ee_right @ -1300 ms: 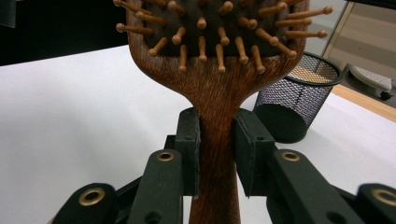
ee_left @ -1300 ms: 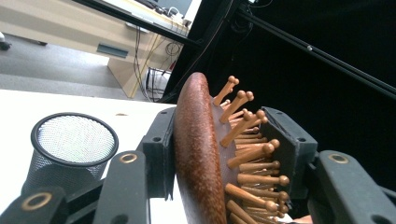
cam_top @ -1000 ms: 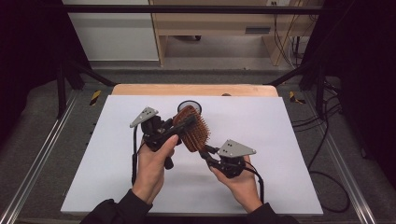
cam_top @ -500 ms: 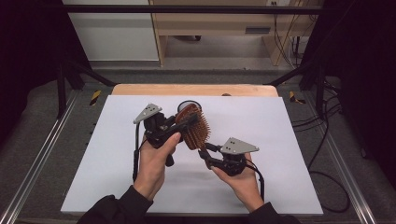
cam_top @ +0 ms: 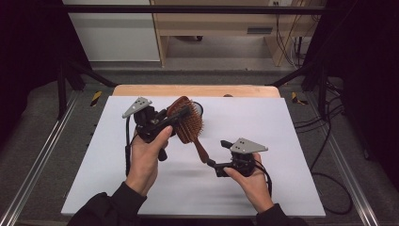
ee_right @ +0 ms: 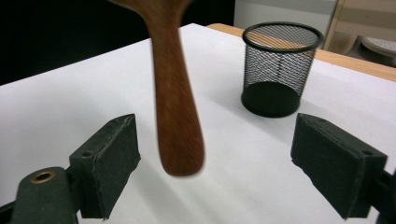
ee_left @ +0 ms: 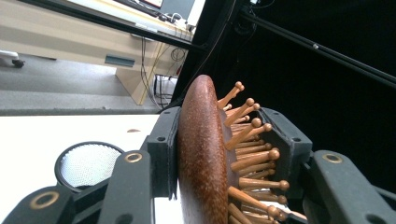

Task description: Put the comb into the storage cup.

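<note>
Above the worktop (cam_top: 282,141), your left tongs (cam_top: 181,114) grip the brush (cam_top: 188,125); your right tongs (cam_top: 211,164), just opening, let its handle go; the cup (ee_right: 281,70) at 12 o'clock waits.

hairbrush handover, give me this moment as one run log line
left gripper: shut on hairbrush head | right gripper: jaws just opened, handle between, untouched | mesh cup: upright on table

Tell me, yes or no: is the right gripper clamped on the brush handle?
No: the right gripper is open, its fingers clear of the brush handle.
</note>
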`<state>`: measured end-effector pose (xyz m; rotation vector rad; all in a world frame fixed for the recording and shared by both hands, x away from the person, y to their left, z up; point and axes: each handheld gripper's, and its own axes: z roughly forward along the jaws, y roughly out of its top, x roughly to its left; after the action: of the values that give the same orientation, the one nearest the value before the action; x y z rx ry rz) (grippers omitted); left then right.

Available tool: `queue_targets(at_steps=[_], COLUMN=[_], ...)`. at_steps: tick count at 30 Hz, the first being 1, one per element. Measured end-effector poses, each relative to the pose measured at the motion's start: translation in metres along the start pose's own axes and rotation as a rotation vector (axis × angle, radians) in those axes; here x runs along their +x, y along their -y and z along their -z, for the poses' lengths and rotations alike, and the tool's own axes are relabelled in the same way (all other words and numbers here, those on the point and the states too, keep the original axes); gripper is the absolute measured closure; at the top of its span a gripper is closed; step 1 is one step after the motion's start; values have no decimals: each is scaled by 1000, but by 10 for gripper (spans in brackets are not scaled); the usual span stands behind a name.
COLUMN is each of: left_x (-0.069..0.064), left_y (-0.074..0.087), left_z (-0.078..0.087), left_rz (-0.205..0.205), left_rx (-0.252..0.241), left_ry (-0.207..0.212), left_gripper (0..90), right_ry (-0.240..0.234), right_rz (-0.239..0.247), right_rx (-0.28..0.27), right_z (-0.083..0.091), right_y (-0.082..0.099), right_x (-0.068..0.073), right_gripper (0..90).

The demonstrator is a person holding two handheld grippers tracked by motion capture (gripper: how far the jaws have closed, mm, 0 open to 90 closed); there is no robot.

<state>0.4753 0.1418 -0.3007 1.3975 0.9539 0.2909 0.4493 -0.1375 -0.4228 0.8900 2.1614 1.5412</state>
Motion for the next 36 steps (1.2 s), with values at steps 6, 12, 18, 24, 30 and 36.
queue_targets(at_steps=[6, 12, 18, 24, 30, 36], left_x=[3, 8, 13, 21, 26, 28], left_y=[-12, -24, -32, -39, -43, -49], left_z=[6, 10, 11, 10, 9, 6], left_rz=[-10, -2, 7, 8, 14, 1], left_rx=[-13, -34, -60, -74, -82, -77], left_ry=[-13, -22, -17, -16, -20, -14], left_gripper=[520, 519, 518, 518, 518, 518], right_ry=[14, 46, 116, 204, 244, 234], right_rz=[-29, -43, -37, -19, -27, -50], right_rx=[-21, -30, -46, -81, -88, -70], right_z=[6, 14, 19, 20, 26, 42], right_y=[0, 2, 11, 20, 26, 33], right_x=[-7, -16, -21, -24, -27, -29], right_gripper=[150, 148, 99, 69, 77, 66])
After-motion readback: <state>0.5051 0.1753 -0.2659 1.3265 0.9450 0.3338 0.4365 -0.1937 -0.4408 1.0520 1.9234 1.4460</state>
